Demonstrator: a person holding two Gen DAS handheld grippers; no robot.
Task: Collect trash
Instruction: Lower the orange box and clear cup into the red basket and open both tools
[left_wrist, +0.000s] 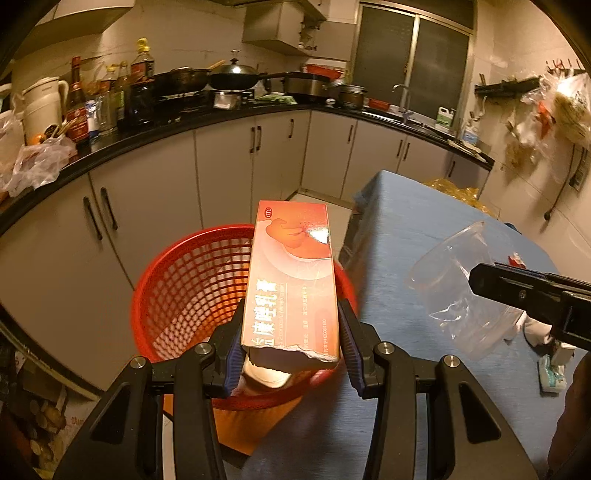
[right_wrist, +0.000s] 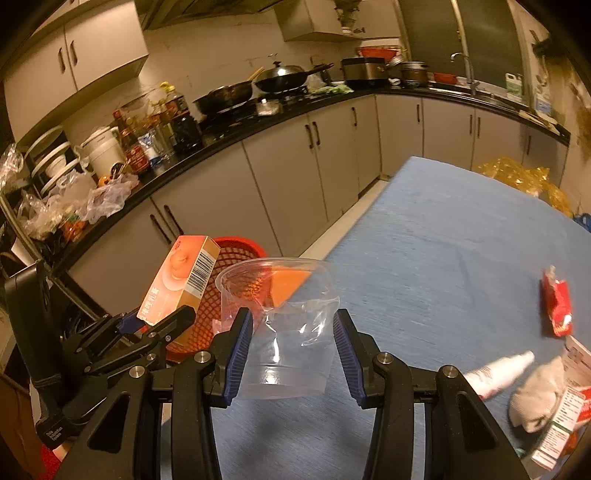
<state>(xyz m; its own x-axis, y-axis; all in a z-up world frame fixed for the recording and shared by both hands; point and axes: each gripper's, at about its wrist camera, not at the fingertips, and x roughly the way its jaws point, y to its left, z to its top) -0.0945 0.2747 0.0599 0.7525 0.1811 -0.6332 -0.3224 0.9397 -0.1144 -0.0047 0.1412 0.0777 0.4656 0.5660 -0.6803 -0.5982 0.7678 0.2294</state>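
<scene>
Orange-pink rectangular cardboard medicine box (left_wrist: 291, 284) sits clamped between the left gripper (left_wrist: 291, 343) jaws — both blue pads pressed to its long sides, torn near end toward the camera, far end pointing forward and up. Directly under and ahead of those jaws: red plastic mesh waste basket (left_wrist: 192, 280), box hanging over its open mouth. Something pale lies in the basket just below the jaws; cannot tell what.

Clear crumpled plastic cup (right_wrist: 280, 332) is pinched between the right gripper (right_wrist: 291, 347) jaws, closed about halfway, pads denting its walls, rim pointing forward. Cup is over the edge of the blue cloth-covered table (right_wrist: 443, 240), basket just left and ahead of the jaws.

Only the right wrist view shows the box's barcode side and the left gripper from outside, left of the right jaws. It also shows trash still on the table, right of the jaws — red crumpled wrapper (right_wrist: 557, 306), white tube (right_wrist: 498, 373), grey-white crumpled wad (right_wrist: 535, 402), printed carton (right_wrist: 565, 417). The left wrist view alone shows the box's front print and the basket interior.
</scene>
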